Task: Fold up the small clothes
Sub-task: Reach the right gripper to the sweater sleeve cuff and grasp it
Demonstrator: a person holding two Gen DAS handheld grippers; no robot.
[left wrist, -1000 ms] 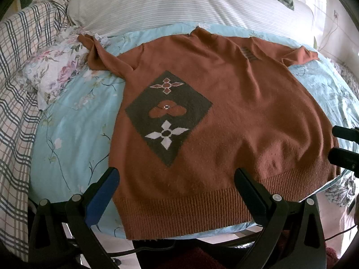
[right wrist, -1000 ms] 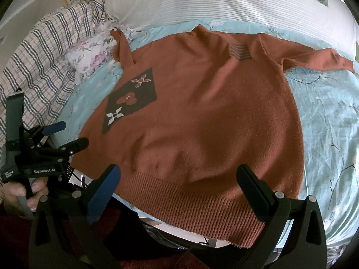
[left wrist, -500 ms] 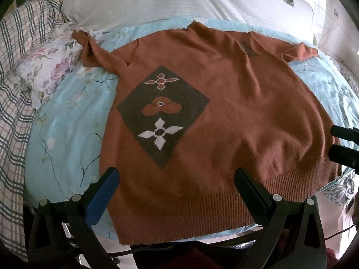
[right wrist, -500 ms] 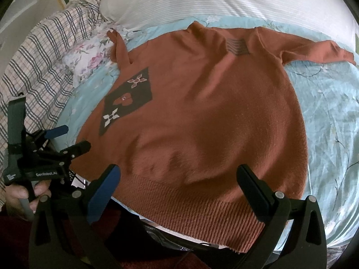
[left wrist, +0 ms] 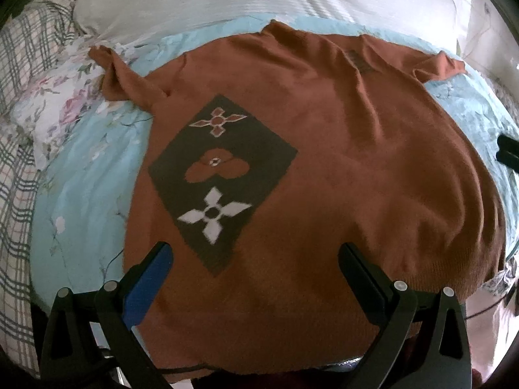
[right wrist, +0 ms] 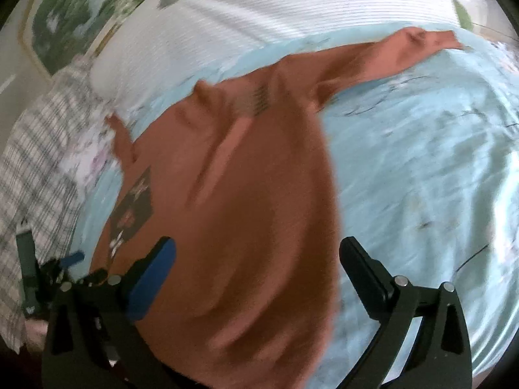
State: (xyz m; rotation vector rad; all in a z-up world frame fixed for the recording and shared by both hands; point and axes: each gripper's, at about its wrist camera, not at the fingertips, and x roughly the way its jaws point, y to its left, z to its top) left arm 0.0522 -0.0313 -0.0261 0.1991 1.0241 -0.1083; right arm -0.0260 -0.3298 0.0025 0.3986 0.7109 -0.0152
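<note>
A rust-orange sweater (left wrist: 340, 168) lies flat, front up, on a light blue floral sheet (left wrist: 81, 194). It has a dark diamond patch (left wrist: 223, 175) with flower motifs. Its sleeves reach out to the far left (left wrist: 120, 81) and far right (left wrist: 438, 68). My left gripper (left wrist: 256, 275) is open and empty, low over the sweater's bottom hem. My right gripper (right wrist: 256, 275) is open and empty over the sweater's right side (right wrist: 243, 210); this view is blurred. The right sleeve (right wrist: 389, 58) stretches to the far right. The left gripper (right wrist: 65, 272) shows at the lower left there.
A white striped pillow (left wrist: 227, 3) lies behind the sweater. A checked blanket (left wrist: 19, 129) and a floral cloth (left wrist: 65, 97) lie at the left. The bed's near edge runs under the hem. Light blue sheet (right wrist: 421, 162) spreads to the right of the sweater.
Both grippers have moved forward over the sweater. The right gripper has swung quickly to the right, toward the sweater's right edge and sleeve. Both stay open.
</note>
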